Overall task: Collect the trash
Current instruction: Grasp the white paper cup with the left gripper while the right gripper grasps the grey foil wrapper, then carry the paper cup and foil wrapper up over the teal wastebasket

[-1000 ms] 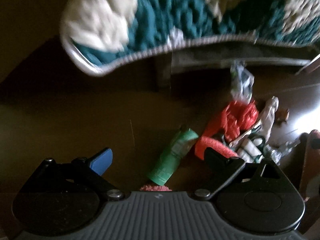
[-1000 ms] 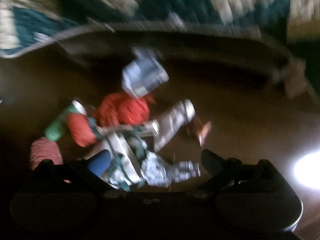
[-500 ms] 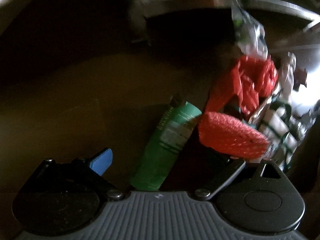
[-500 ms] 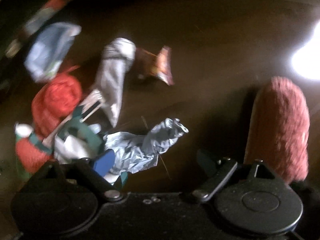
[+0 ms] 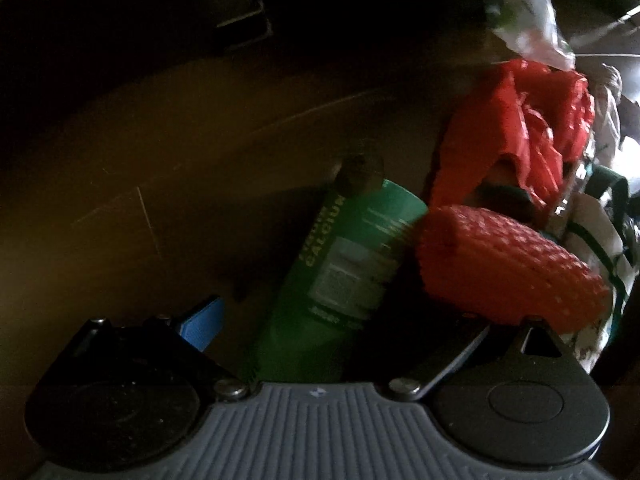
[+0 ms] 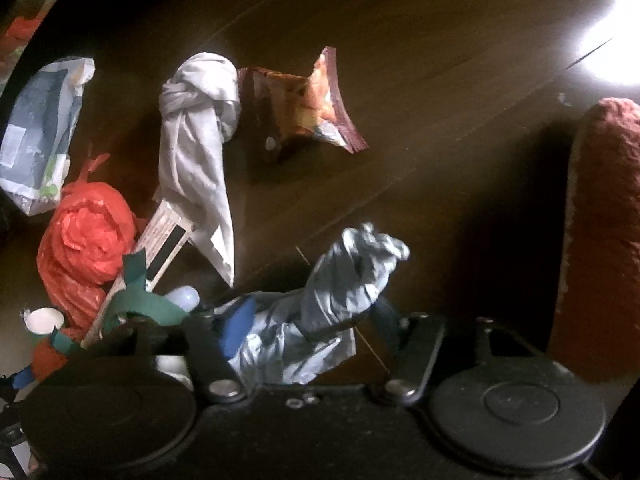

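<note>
Several pieces of trash lie in a loose heap on the dark wooden floor (image 6: 420,92). The right gripper (image 6: 312,316) has its jaws partly closed around a crumpled silver wrapper (image 6: 344,280); the blue pad touches the wrapper on one side, but whether the far finger already presses it I cannot tell. Beyond the wrapper lie a knotted white cloth (image 6: 196,136) and, touching it, a torn orange snack packet (image 6: 308,104). To the left are a crumpled red plastic bag (image 6: 84,240), a pale blue-white pouch (image 6: 40,128), a strip of green ribbon (image 6: 140,300) and a small white cup (image 6: 42,320). A reddish fuzzy object (image 6: 600,240) stands at the right edge.

The left gripper (image 5: 332,332) has its jaws wide open, holding nothing. Between its fingers lies a green bottle (image 5: 340,264), and a red mesh sleeve (image 5: 504,268) rests against the bottle, near the right finger. Behind are the same red bag (image 5: 528,136) and a clear plastic bag (image 5: 520,20).
</note>
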The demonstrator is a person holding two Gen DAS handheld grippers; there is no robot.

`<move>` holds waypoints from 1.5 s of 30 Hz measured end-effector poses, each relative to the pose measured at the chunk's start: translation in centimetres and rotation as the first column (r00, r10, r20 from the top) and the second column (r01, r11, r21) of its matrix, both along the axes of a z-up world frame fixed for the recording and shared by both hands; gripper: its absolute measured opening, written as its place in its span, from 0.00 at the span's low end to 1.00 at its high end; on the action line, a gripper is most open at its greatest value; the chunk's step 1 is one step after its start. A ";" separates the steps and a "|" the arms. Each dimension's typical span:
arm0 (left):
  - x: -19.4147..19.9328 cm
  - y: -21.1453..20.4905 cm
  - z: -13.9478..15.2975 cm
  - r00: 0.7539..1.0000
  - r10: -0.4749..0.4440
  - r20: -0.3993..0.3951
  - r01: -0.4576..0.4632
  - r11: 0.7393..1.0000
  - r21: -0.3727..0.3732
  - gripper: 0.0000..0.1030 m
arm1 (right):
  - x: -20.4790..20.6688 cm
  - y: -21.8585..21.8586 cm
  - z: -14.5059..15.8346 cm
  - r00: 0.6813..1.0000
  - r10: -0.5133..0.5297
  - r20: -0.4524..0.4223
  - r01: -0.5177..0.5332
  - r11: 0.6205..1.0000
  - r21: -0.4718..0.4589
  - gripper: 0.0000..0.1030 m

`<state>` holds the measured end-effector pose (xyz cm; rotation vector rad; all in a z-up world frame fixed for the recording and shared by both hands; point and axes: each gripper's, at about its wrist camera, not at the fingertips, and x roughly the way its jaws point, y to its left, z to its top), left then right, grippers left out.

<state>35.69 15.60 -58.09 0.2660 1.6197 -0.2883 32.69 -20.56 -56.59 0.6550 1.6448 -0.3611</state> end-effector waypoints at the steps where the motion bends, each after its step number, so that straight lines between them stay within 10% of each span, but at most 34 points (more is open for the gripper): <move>1: 0.2 0.2 -0.2 1.000 0.010 0.000 -0.010 1.000 0.000 0.95 | 0.1 0.1 -0.1 1.000 0.006 -0.002 -0.007 1.000 -0.001 0.54; 8: 1.1 1.1 -0.7 0.997 0.073 -0.002 -0.073 0.997 0.017 0.55 | -0.1 0.3 -0.2 0.999 0.036 0.010 -0.036 0.999 -0.002 0.44; 20: -0.7 2.1 2.6 0.982 0.180 0.062 -0.182 0.983 0.022 0.53 | -0.5 0.7 4.7 0.979 0.190 0.077 -0.180 0.976 -0.123 0.32; 37: -3.4 2.5 16.2 0.933 0.246 0.264 -0.238 0.969 -0.061 0.47 | -3.0 2.1 21.9 0.802 0.471 0.367 -0.348 0.869 -0.352 0.28; 45: -4.2 3.5 27.2 0.876 0.253 0.411 -0.233 0.967 -0.100 0.47 | -5.6 2.7 31.7 0.638 0.578 0.509 -0.388 0.812 -0.436 0.28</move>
